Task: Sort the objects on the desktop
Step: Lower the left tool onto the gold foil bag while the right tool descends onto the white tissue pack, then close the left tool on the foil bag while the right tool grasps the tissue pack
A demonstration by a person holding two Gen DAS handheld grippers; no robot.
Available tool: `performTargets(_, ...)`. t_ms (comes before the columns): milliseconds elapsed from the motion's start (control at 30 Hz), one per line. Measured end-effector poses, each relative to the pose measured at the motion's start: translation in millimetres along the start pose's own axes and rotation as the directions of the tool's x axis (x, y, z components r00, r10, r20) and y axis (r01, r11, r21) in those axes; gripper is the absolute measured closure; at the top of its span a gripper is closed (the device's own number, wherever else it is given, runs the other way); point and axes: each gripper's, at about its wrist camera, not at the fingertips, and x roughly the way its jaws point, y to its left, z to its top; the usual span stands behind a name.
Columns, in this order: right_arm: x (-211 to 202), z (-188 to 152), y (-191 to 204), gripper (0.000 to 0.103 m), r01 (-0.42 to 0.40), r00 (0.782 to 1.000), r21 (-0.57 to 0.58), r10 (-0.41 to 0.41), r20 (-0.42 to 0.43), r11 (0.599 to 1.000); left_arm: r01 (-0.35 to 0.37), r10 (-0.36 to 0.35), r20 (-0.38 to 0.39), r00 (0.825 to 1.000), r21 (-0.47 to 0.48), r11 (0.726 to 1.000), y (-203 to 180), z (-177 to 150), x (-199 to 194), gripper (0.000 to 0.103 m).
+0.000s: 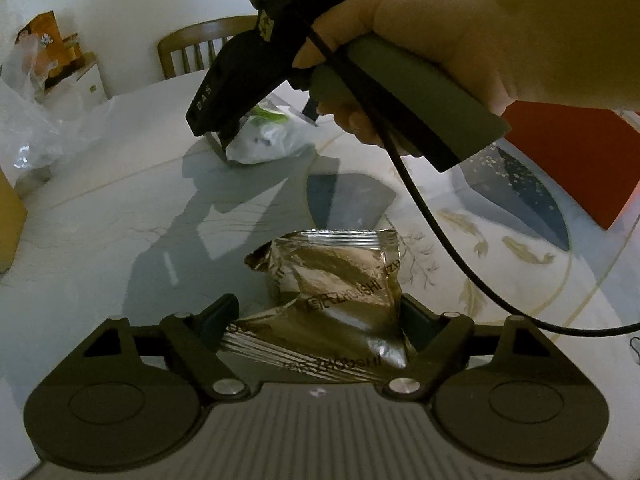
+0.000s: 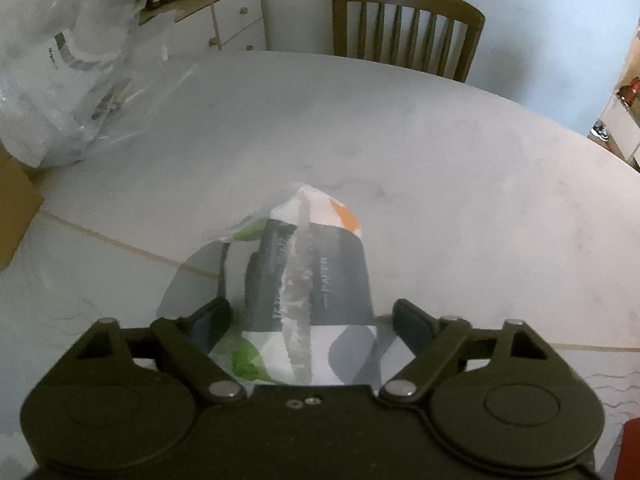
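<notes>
Both packs lie on the surface (image 2: 440, 168), low in each frame: the foil packet (image 1: 336, 280) between the left gripper (image 1: 320, 316) fingers, the tissue pack (image 2: 308, 292) between the right gripper (image 2: 312, 320) fingers. Fingers spread, neither clearly pinching; sorting looks barely begun.

Both wrist views look steeply down, close over the worktop (image 1: 100, 216). Left view faces the right tool (image 1: 224, 136); chair (image 2: 408, 24) shared, probably the same tissue pack (image 2: 308, 280) too.
</notes>
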Motion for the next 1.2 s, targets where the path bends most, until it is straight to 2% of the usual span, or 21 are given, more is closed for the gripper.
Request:
performTargets(400,-14.2,0.1,-0.3,0.051,-0.034,0.999,-0.024,0.034,0.009,0.999,0.025,-0.025,0.001,1.000,-0.028,0.999,2.9,2.1,-1.2,0.030)
performTargets(567,-29.2,-8.6,-8.2,0.059,-0.027,1.000,-0.033,0.028,0.013,0.999,0.036,-0.036,-0.007,0.999,-0.048,0.998,6.3,5.0,-1.6,0.034)
performTargets(867,-69.8,-41.8,-29.7,0.060,-0.028,1.000,0.025,0.028,0.007,0.999,0.034,-0.036,-0.013,0.999,-0.110,0.993,15.7,7.0,-10.2,0.035)
performTargets(1200,-128.2,-83.8,-45.4,0.061,-0.044,0.999,0.078,0.042,0.030,0.996,0.035,-0.035,0.003,0.999,-0.121,0.992,14.8,4.7,-26.3,0.037)
